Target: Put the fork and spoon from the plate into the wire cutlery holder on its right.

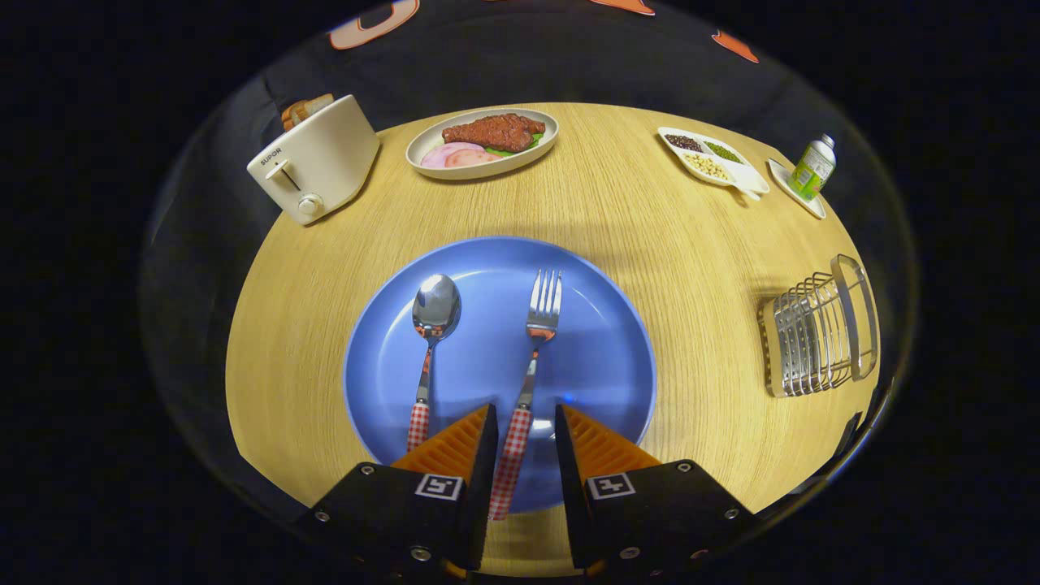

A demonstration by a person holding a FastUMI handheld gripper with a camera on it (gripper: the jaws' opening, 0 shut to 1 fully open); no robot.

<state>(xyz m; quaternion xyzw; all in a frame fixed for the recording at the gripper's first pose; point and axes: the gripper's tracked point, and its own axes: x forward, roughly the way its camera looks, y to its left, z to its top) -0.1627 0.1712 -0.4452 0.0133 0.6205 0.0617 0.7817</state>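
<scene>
we see the gripper with jaws spread around the fork handle, not pinching; the spoon lies left on the plate, the holder far right.

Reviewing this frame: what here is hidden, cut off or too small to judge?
- Fork: its checked handle lies between the gripper fingers; contact cannot be told, gaps show on both sides.
- Handle end: runs down between the gripper's black body blocks, partly hidden.
- Wire cutlery holder: warped by the fisheye near the table edge; its inside is hidden.
- Toaster: what sits in its slot is partly hidden by its body.
- Bottle: too small.
</scene>
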